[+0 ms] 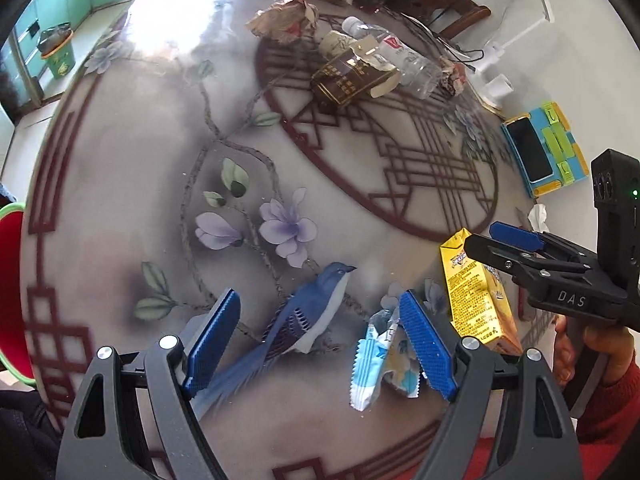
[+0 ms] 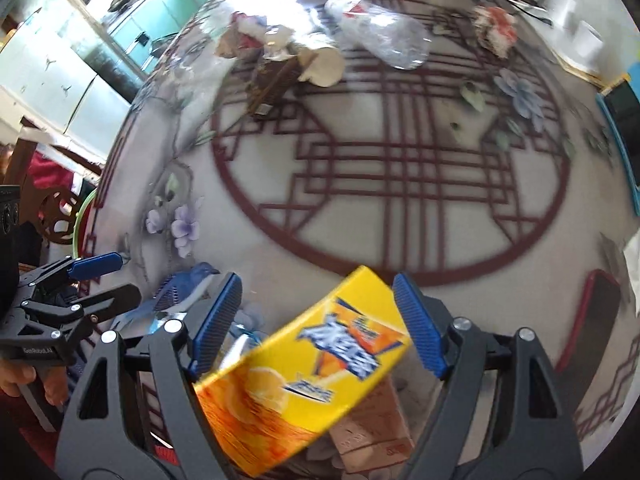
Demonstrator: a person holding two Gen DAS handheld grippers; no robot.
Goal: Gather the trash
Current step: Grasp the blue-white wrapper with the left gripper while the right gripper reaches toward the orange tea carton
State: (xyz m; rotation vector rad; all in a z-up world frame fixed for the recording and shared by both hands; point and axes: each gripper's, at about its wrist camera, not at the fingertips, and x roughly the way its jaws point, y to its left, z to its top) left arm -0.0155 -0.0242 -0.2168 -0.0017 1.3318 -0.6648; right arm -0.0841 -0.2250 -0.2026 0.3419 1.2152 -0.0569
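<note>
From the left wrist, the left tongs (image 1: 320, 344) stand wide open over the surface (image 1: 120, 208), with nothing between them. A blue and white wrapper (image 1: 370, 364) lies by the right finger, low in the frame. A yellow box (image 1: 476, 296) stands lower right, under the right tongs (image 1: 504, 246).

From the right wrist, the right tongs are open around the yellow box, not squeezing it. A bottle (image 2: 384, 36) and crumpled paper (image 2: 240, 36) wait at the top. I think most trash is left to collect.

right gripper (image 2: 316, 320) – fingers spread | yellow carton (image 2: 304, 372) tilted between them | patterned table (image 2: 400, 200) below
</note>
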